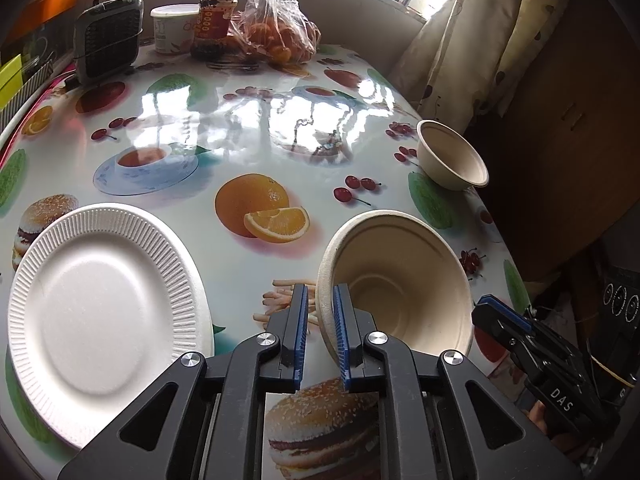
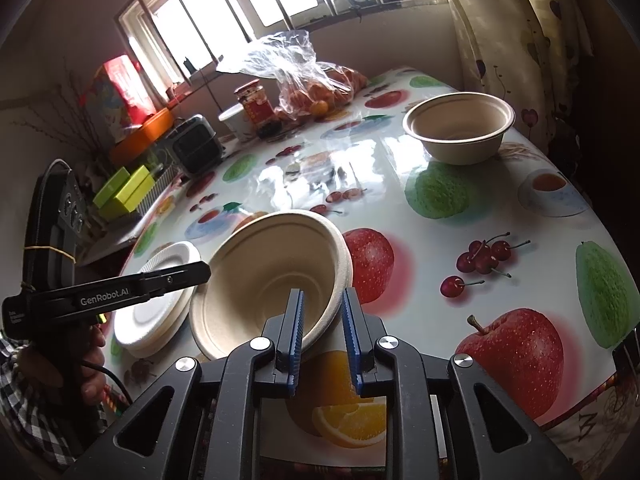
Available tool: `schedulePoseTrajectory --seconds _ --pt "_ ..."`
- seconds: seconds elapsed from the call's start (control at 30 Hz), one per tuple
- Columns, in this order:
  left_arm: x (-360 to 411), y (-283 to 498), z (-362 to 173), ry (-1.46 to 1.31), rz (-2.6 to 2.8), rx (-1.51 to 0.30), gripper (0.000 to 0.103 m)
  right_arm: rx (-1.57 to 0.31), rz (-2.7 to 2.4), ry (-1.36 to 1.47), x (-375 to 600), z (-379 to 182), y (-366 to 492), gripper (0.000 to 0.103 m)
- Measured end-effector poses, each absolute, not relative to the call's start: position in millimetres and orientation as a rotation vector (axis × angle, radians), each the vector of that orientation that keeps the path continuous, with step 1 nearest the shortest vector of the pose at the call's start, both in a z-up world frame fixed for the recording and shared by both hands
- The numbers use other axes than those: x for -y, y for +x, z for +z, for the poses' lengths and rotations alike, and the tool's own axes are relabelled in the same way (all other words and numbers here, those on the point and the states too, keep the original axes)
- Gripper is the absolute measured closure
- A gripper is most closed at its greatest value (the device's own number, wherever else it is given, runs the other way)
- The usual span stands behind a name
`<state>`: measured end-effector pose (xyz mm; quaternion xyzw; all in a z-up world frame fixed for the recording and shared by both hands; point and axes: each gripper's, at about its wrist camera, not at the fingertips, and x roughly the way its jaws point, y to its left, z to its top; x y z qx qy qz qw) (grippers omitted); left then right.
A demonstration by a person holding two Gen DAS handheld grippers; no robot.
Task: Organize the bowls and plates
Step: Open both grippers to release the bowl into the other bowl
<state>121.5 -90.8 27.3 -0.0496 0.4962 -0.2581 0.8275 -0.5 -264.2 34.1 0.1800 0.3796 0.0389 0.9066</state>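
Both your left gripper (image 1: 322,328) and right gripper (image 2: 322,334) stand slightly parted astride the tilted bowl's (image 1: 400,280) rim; settle it flat before withdrawing.

The tablecloth (image 1: 248,120) is glossy white, printed with oranges, red apples, cherries, green fruit, burgers and blue teacups. The plate (image 1: 108,320), at eight o'clock in the left view, is plain white with a ribbed rim. Both bowls, the near one (image 1: 400,280) and the one at two o'clock (image 1: 452,156), are pale beige. Gripper pads (image 2: 298,332) are blue on black.
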Motion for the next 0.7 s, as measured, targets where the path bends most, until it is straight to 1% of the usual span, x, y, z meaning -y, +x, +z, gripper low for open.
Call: schedulePoseTrajectory --seconds 0.17,0.23,0.3,0.4,0.47,0.53,0.7 --pt "90.1 122.8 29.3 -0.104 -0.541 -1.048 0.082 -0.780 0.078 0.377 265.2 36.0 -0.2 0.084" --pt "90.2 123.3 30.9 -0.103 -0.541 -1.044 0.077 -0.777 0.075 0.379 266.4 37.3 -0.2 0.081" --pt "90.9 124.5 33.2 -0.101 -0.541 -1.038 0.075 -0.772 0.072 0.382 267.8 39.1 1.1 0.079" --pt "92.8 126.7 37.1 -0.093 -0.540 -1.029 0.074 -0.762 0.067 0.388 272.3 41.4 0.5 0.078" --pt "96.0 129.1 40.6 -0.088 -0.536 -1.024 0.073 -0.755 0.059 0.392 275.4 43.1 0.5 0.076" --pt "100.9 131.5 45.9 -0.082 -0.545 -1.012 0.071 -0.746 0.049 0.399 280.6 44.4 0.6 0.071" --pt "118.1 138.5 60.1 -0.066 -0.575 -0.988 0.070 -0.722 0.015 0.408 298.0 50.3 0.1 0.071"
